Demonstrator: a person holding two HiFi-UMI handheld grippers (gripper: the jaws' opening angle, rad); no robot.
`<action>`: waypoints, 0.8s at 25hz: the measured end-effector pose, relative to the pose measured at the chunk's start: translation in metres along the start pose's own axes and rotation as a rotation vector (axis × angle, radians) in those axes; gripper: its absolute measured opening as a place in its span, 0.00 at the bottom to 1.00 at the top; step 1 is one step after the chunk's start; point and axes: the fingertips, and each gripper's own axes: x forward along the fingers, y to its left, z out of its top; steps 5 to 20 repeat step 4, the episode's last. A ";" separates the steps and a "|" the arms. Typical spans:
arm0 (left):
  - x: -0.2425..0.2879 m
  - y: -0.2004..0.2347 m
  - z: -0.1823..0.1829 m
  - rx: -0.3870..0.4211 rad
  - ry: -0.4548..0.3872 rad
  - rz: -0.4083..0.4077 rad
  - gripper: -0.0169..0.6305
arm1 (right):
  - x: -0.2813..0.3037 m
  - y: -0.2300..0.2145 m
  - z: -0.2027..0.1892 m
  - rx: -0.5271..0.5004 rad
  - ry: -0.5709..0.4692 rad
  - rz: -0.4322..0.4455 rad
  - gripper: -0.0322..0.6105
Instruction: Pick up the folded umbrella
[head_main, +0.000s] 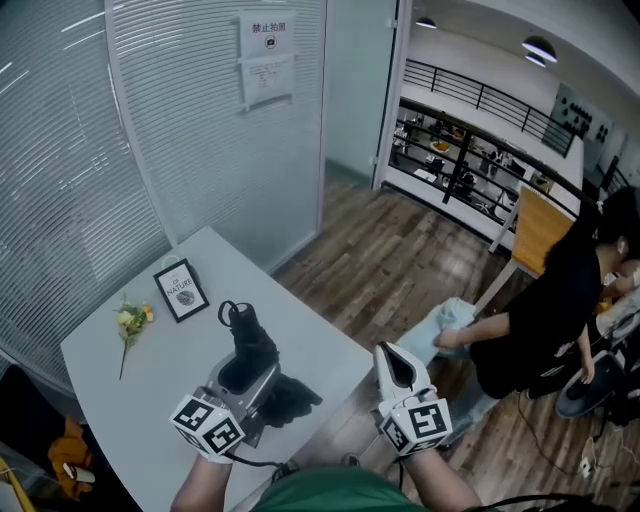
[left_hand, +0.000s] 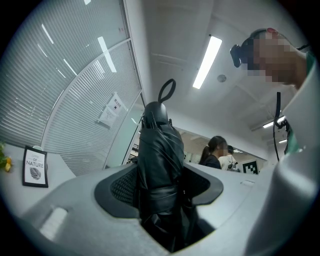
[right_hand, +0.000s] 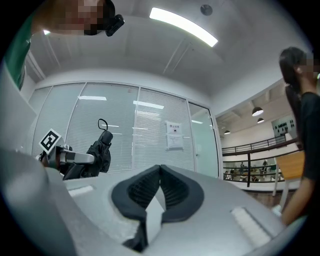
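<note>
The folded black umbrella (head_main: 250, 345) stands upright with its wrist loop on top, above the near part of the white table (head_main: 130, 400). My left gripper (head_main: 246, 378) is shut on its middle. In the left gripper view the umbrella (left_hand: 159, 150) fills the gap between the dark pads (left_hand: 120, 187), which press on it from both sides. My right gripper (head_main: 396, 364) hangs to the right, off the table's edge, with its jaws shut and nothing between them. From the right gripper view (right_hand: 160, 172) the pads meet at their tips, and the held umbrella (right_hand: 99, 150) shows at the left.
A framed card (head_main: 181, 289) and a small flower sprig (head_main: 131, 322) lie on the table's far left. Glass walls with blinds (head_main: 200, 130) stand behind the table. A person in black (head_main: 545, 310) bends over at the right on the wooden floor (head_main: 390, 260).
</note>
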 end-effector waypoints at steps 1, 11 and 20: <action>-0.001 0.001 0.000 0.000 0.000 0.001 0.44 | 0.000 0.001 0.000 0.001 -0.001 0.000 0.05; -0.003 0.002 -0.002 -0.002 0.000 0.002 0.44 | -0.001 0.002 -0.002 0.002 -0.001 0.000 0.05; -0.003 0.002 -0.002 -0.002 0.000 0.002 0.44 | -0.001 0.002 -0.002 0.002 -0.001 0.000 0.05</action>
